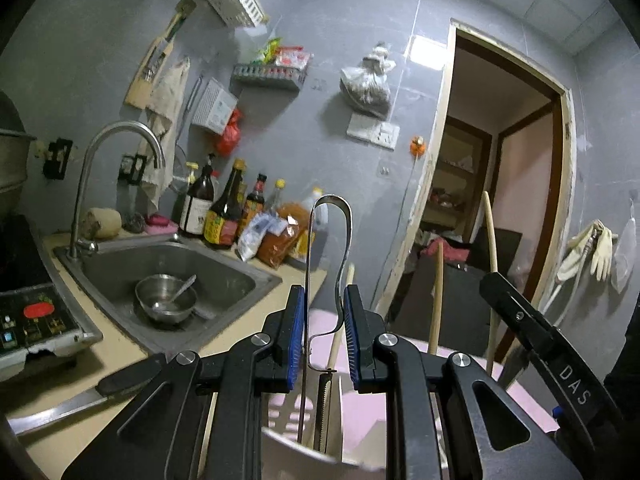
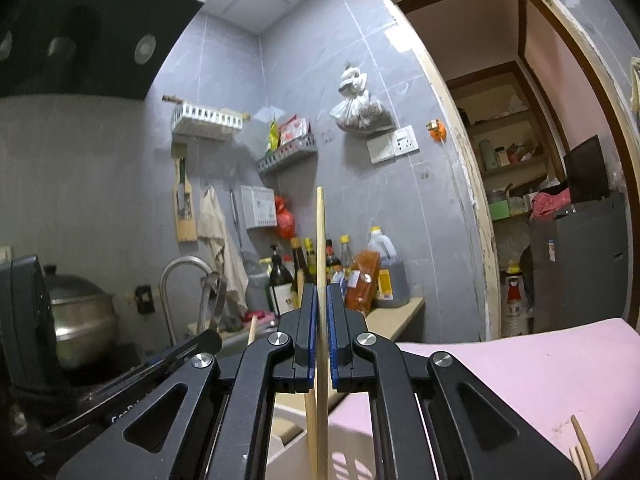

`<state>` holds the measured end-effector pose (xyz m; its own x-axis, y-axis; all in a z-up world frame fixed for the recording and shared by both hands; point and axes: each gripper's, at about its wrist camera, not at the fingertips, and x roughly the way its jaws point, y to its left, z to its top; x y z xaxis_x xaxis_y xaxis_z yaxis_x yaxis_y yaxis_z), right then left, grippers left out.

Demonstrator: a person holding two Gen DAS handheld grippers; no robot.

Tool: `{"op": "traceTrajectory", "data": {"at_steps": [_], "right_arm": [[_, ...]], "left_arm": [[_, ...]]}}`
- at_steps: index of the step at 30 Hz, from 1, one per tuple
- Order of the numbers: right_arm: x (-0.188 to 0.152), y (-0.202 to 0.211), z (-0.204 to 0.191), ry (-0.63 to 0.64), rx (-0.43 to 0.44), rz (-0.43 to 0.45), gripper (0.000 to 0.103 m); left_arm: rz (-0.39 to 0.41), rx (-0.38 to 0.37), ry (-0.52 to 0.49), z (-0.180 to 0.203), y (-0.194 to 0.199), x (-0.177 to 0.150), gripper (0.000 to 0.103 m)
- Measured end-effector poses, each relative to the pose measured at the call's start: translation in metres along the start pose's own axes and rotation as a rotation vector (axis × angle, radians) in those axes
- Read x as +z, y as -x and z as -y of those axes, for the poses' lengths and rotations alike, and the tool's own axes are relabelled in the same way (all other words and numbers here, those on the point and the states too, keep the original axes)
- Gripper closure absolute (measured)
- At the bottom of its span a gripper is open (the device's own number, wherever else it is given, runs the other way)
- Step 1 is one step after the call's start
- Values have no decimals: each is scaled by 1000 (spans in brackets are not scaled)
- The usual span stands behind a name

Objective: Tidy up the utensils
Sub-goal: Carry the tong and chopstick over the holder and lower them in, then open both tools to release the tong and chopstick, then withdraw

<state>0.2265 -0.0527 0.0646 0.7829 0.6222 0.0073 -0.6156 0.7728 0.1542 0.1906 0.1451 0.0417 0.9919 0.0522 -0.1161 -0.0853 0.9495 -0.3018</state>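
Observation:
In the left wrist view my left gripper (image 1: 325,316) stands around upright metal tongs (image 1: 342,240) that rise out of a pink-and-white utensil holder (image 1: 304,452); the pads sit at both sides of the tongs' arms, holding them. The right gripper's body (image 1: 536,340) shows at the right, with wooden chopsticks (image 1: 491,240) beside it. In the right wrist view my right gripper (image 2: 320,320) is shut on a wooden chopstick (image 2: 320,248) standing upright, its lower end in the holder (image 2: 304,444). The tongs (image 2: 214,296) show at the left.
A steel sink (image 1: 224,276) holds a metal bowl (image 1: 165,298) with a spoon. Sauce bottles (image 1: 224,212) line the counter's back. An induction cooker (image 1: 36,320) and a knife (image 1: 60,404) lie at the left. A steel pot (image 2: 80,320) and an open doorway (image 2: 540,184) show.

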Motion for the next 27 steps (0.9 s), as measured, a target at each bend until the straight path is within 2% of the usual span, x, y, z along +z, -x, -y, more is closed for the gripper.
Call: {"op": "traceTrajectory", "data": {"at_steps": [13, 27], "right_arm": [[-16, 4, 2, 6, 1, -94, 100], [-12, 19, 2, 21, 25, -108, 96]], "left_arm": [[-24, -7, -34, 5, 5, -6, 87], [-112, -48, -2, 1, 20, -3, 86]]}}
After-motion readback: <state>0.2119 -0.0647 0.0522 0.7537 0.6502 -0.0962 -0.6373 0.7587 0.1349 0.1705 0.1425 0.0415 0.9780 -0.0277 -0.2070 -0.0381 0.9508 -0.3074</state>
